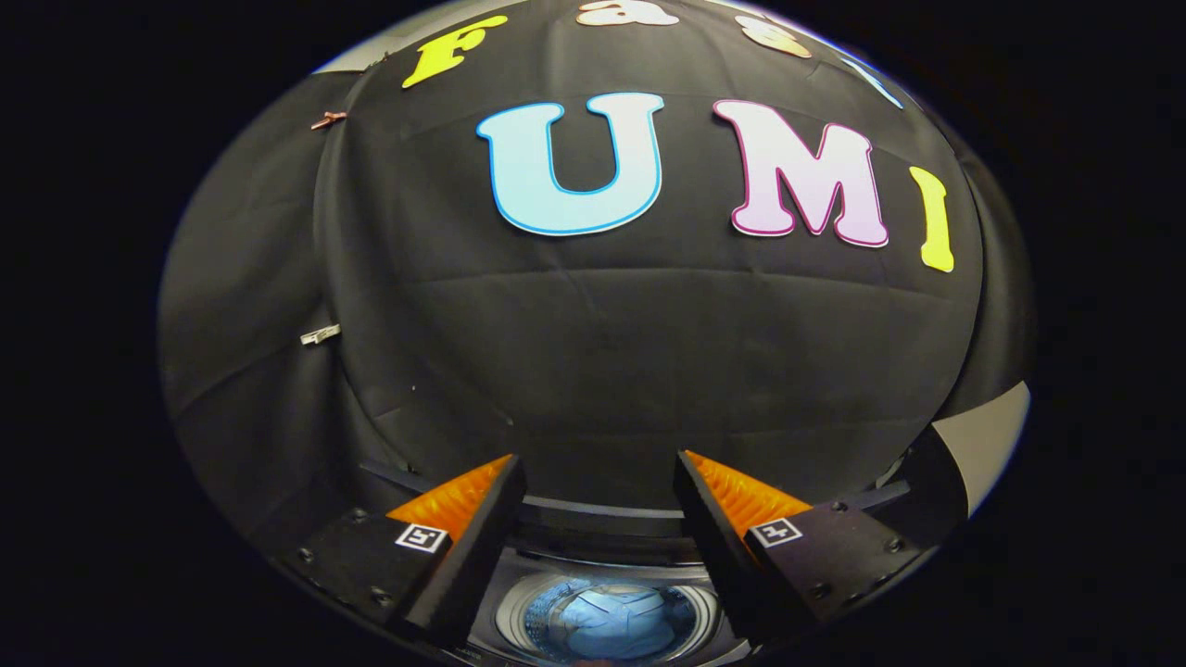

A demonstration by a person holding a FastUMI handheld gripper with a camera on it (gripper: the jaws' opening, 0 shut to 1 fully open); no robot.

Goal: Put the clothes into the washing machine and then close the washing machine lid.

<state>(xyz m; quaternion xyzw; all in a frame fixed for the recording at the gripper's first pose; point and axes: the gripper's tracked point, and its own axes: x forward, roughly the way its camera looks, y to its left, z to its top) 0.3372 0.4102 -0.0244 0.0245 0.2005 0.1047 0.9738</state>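
Gripper view: the gripper is held high above the washing machine, its 2 fingers spread wide apart with nothing between them. The machine's round drum lies open below, between the fingers. Light blue clothes rest inside the drum. The booth's black cloth wall stands beyond.
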